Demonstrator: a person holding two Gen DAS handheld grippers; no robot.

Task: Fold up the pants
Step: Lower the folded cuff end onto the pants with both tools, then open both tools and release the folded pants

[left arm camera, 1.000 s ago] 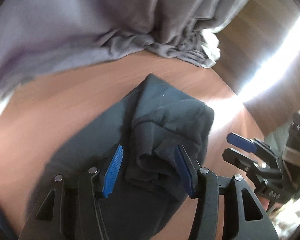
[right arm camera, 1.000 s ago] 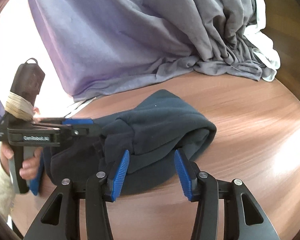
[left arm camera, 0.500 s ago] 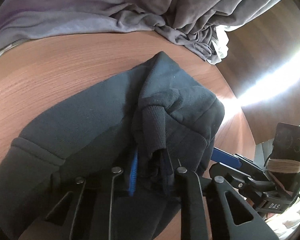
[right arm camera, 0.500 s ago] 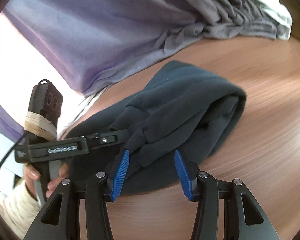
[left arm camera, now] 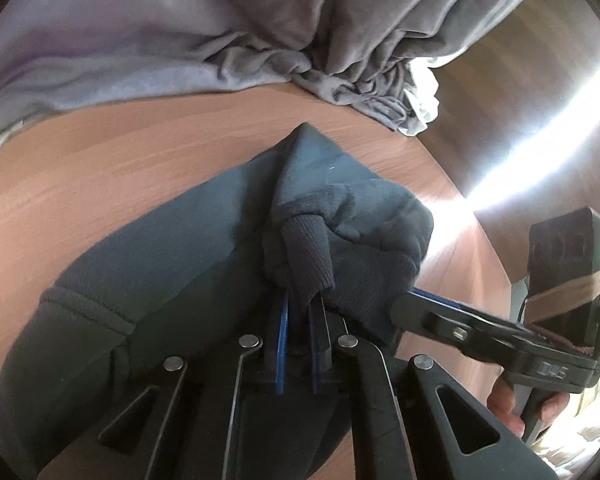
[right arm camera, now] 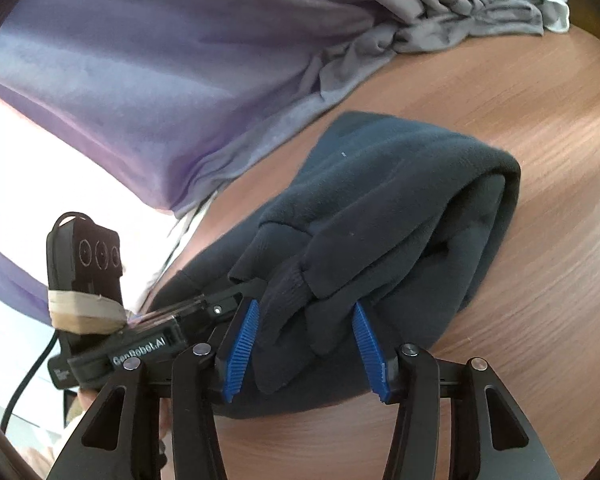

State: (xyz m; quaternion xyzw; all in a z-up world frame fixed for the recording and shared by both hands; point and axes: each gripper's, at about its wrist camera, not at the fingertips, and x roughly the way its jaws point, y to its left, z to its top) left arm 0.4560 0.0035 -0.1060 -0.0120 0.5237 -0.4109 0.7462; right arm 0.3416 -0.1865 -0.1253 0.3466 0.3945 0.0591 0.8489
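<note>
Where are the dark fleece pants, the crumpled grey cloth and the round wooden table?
dark fleece pants (right arm camera: 400, 200): right wrist view, on the folded top layer.
crumpled grey cloth (left arm camera: 260, 56): left wrist view, on its wrinkled middle.
round wooden table (left arm camera: 120, 160): left wrist view, on bare wood.

dark navy fleece pants (right arm camera: 400, 200): soft, matt cloth (ribbed cuff)
brown wooden table (right arm camera: 540, 120): smooth, slightly glossy grain
grey draped curtain (left arm camera: 180, 40): thin, crumpled cloth

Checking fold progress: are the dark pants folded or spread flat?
Folded: dark pants lie doubled in layers on the table, cuff on top.
</note>
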